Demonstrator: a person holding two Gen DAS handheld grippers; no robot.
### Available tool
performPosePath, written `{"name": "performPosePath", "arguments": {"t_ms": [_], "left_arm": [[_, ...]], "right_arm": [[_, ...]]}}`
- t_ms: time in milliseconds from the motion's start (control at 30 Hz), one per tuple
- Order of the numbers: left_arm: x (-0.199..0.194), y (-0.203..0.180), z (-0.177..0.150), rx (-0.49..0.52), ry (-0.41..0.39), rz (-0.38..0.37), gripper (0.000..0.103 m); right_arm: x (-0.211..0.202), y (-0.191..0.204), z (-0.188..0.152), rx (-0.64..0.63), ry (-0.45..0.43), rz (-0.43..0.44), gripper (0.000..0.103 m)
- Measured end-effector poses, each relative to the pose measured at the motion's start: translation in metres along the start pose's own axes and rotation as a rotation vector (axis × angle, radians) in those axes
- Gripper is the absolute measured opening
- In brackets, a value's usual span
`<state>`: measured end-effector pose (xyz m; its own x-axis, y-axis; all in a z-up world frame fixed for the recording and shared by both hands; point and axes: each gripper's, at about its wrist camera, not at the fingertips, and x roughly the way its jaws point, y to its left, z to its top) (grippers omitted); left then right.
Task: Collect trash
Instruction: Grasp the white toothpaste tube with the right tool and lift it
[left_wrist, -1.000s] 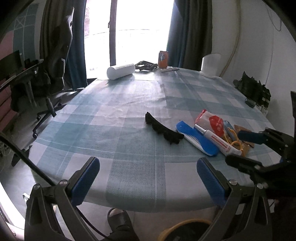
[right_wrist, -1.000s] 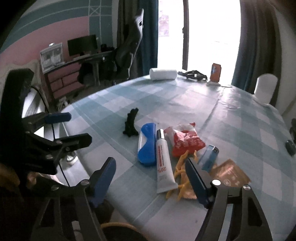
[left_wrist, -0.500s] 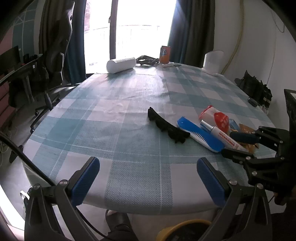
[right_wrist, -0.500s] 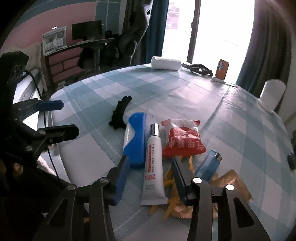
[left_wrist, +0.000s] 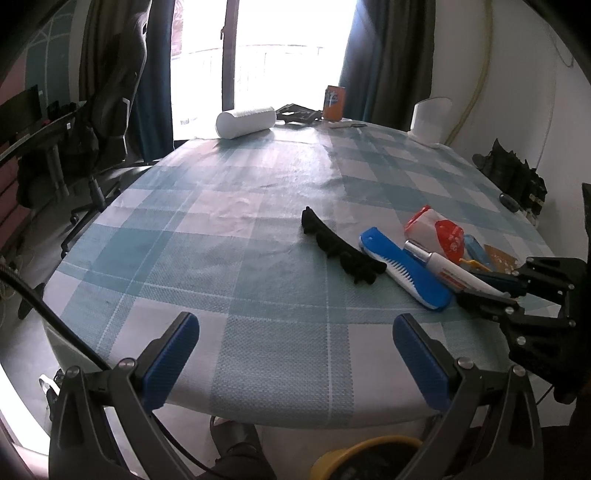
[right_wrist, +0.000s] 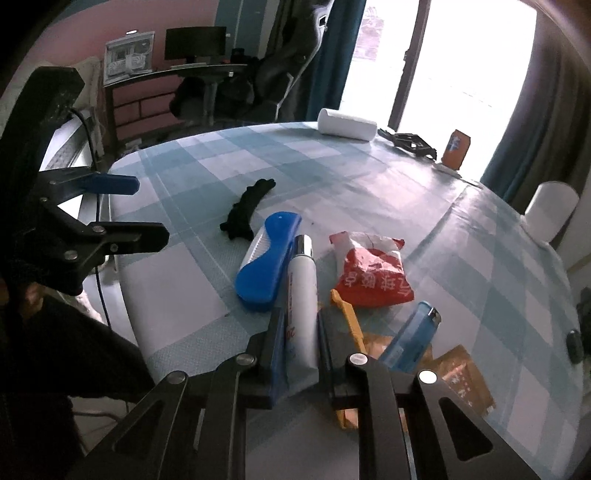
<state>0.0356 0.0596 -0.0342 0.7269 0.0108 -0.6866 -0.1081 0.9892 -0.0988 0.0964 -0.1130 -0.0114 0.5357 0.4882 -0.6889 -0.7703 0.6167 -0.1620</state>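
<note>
My right gripper (right_wrist: 300, 334) is shut on the lower end of a white tube (right_wrist: 303, 291) that lies on the checked tablecloth; it also shows in the left wrist view (left_wrist: 491, 288) around the tube (left_wrist: 439, 264). Beside the tube lie a blue comb (right_wrist: 267, 266), a red and white snack wrapper (right_wrist: 371, 277), a black hair clip (right_wrist: 247, 208), a blue lighter (right_wrist: 413, 336), an orange plastic piece (right_wrist: 349, 317) and a brown wrapper (right_wrist: 461, 373). My left gripper (left_wrist: 295, 354) is open and empty over the table's near edge.
A yellow-rimmed bin (left_wrist: 365, 458) stands on the floor below the table edge. At the far end are a white roll (left_wrist: 245, 122), an orange can (left_wrist: 334, 103) and a white container (left_wrist: 432, 120). An office chair (left_wrist: 110, 122) stands at the left.
My right gripper moved forward and closed its jaws on the white tube. The left gripper stayed open, drifting slightly closer over the table edge.
</note>
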Motion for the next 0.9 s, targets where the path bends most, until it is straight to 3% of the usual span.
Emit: {"name": "performPosePath", "arguments": {"t_ms": [433,900], "left_arm": [[0.011,-0.012,0.019,0.019,0.000,0.018,0.102],[0.020,-0.023,0.034,-0.023,-0.006,0.044,0.102]], "right_arm": [[-0.031,-0.017,0.006,0.119,-0.141,-0.002,0.016],[-0.054,-0.028,0.009,0.219,-0.286,0.015,0.015]]}}
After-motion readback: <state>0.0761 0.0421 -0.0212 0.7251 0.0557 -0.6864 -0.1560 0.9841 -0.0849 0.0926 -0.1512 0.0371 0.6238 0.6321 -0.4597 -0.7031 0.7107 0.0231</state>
